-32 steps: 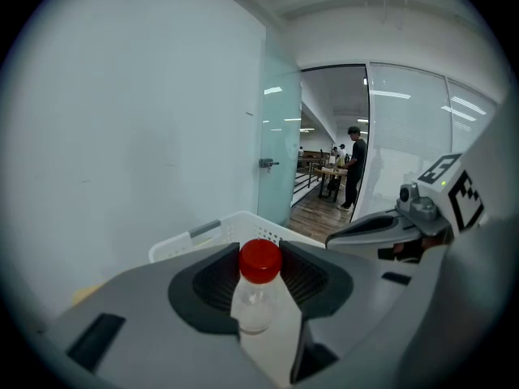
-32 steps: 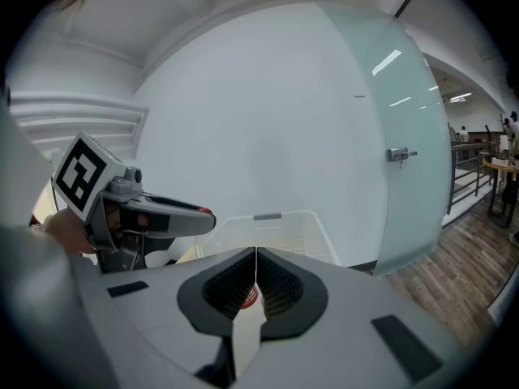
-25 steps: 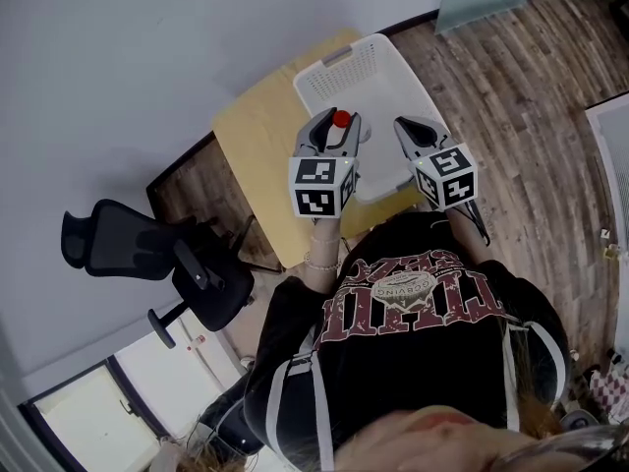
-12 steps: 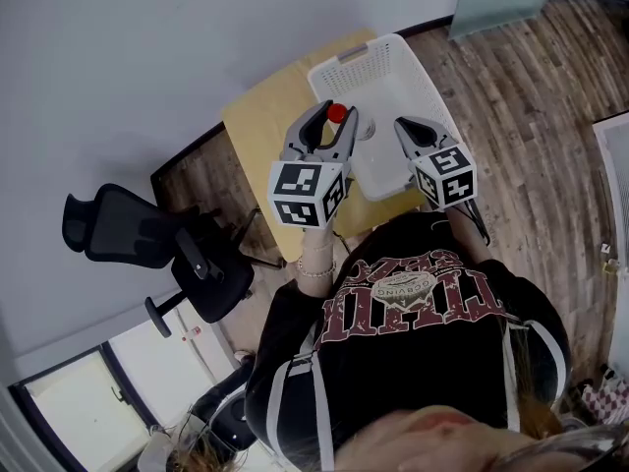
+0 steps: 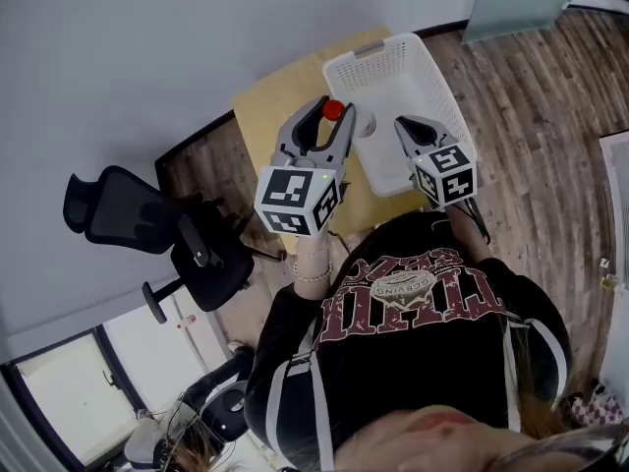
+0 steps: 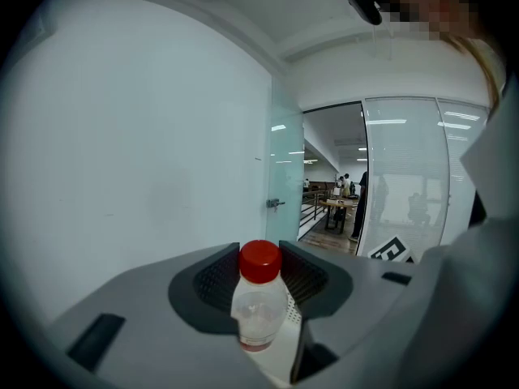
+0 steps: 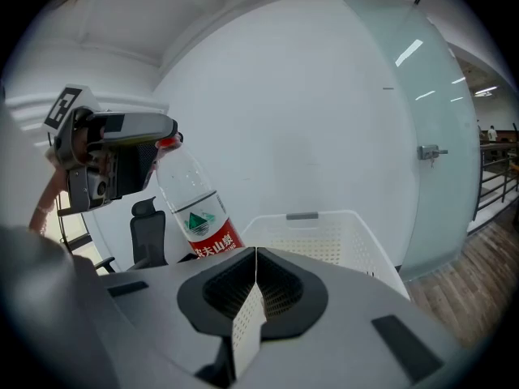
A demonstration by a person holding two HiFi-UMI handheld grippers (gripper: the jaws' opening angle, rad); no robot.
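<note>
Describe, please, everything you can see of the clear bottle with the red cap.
The bottle is clear plastic, with a red screw cap and a red-and-white label bearing a green emblem low on the body. No liquid shows in it. The left gripper clamps it just below the cap, and nothing else touches it. It hangs in the air, tilted, cap uppermost, near the white basket.

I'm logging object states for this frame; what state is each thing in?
Clear plastic bottle with red cap: capped, tilted, held in the air.
Left gripper: shut on the bottle near its cap.
Right gripper: shut, nothing between its jaws.
White perforated plastic basket: upright on the wooden table.
</note>
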